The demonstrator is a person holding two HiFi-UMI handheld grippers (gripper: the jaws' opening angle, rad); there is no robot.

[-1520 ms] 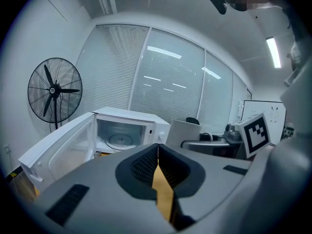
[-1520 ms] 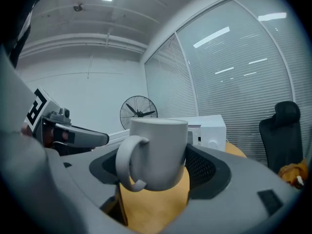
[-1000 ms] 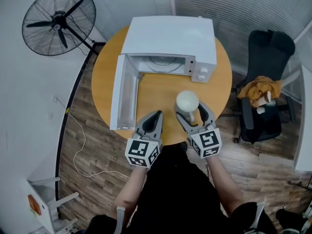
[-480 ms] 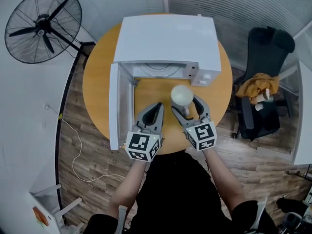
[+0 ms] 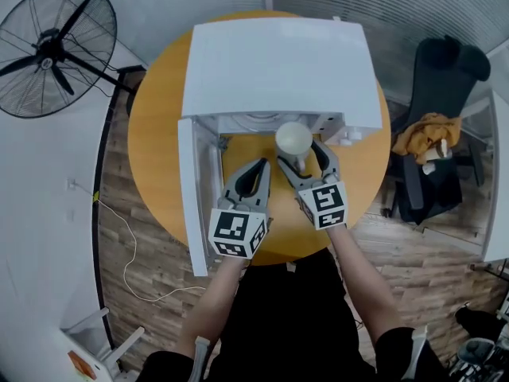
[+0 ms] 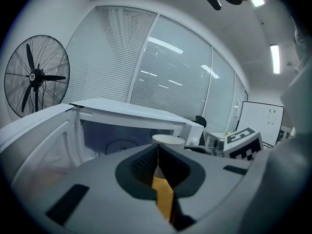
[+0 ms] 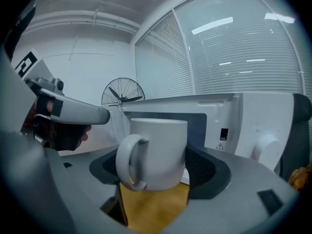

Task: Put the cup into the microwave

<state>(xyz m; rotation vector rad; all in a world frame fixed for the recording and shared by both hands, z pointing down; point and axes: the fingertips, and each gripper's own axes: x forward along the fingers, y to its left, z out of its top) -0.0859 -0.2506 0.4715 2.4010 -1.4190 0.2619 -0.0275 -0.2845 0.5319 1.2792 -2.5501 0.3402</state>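
A: Where is the cup [image 5: 294, 139] now?

B: Over the middle of the table [image 5: 156, 134], just in front of the open mouth of the microwave [image 5: 278, 62]. The microwave stands on the far half of the table, and its door [image 5: 191, 193] swings out toward the near left edge.

A: Who holds it?

B: The right gripper [image 5: 300, 156]. From above I see only the round white rim between two grey fingers. The right gripper view shows more: the fingers press the cup's [image 7: 158, 152] body on both sides and the handle [image 7: 127, 162] points back to the camera. If its bottom touches the table, I cannot tell.

A: And the left gripper [image 5: 254, 169]?

B: It is beside the right one, a little nearer to the door. In its own view the two jaws are pressed together with nothing between them, and only the cup's rim [image 6: 168, 140] shows above them, with the dark inside of the microwave [image 6: 122, 135] behind.

A: Anything else around?

B: A standing fan [image 5: 48, 46] beyond the table's far left edge, visible in all three views. A black chair [image 5: 445, 78] to the right shows well only from above.
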